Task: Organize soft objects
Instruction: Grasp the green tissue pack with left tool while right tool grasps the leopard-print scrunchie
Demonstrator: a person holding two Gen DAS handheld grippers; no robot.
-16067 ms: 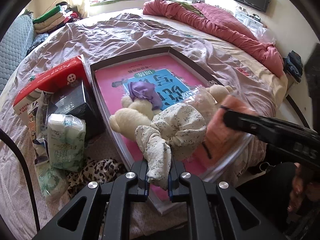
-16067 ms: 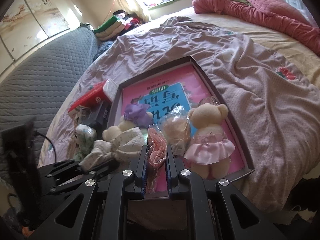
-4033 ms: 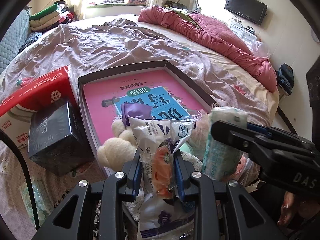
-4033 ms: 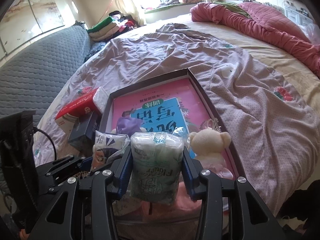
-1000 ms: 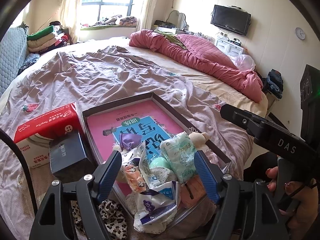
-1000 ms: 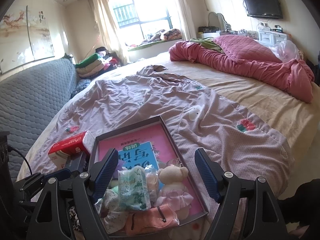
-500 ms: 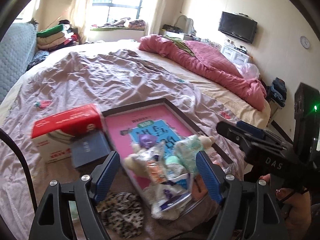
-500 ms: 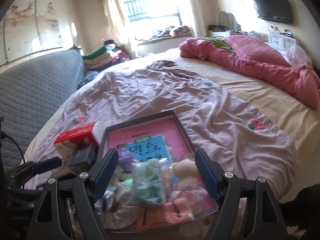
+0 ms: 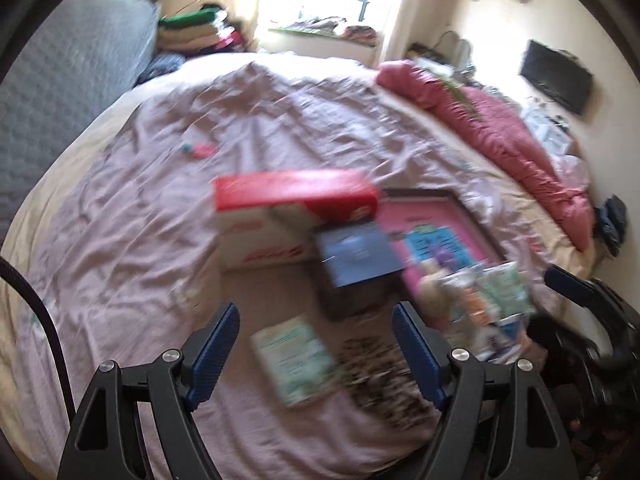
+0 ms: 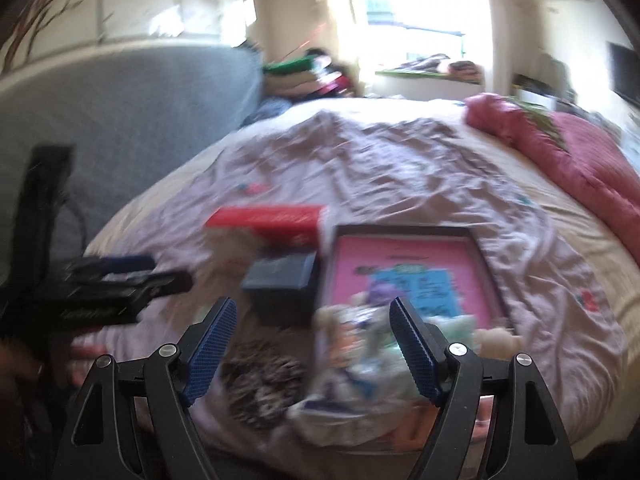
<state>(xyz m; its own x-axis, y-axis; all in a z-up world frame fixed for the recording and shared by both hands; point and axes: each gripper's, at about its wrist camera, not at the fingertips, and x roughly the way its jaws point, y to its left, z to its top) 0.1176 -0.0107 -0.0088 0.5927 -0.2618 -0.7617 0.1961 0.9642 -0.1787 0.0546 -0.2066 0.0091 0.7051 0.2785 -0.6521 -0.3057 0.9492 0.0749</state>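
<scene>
The left gripper (image 9: 316,344), which pinched a snack packet 4 s ago, now gapes wide with nothing in it, swung leftward over a green tissue pack (image 9: 294,360). The right gripper (image 10: 312,344) has likewise let go of its tissue pack, which seems to lie among the blurred pile (image 10: 372,344) in the pink tray (image 10: 400,232).

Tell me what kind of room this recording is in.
A bedroom, most likely: a wide bed with a rumpled sheet, a pink quilt bunched along its far side, and a TV on the wall.
</scene>
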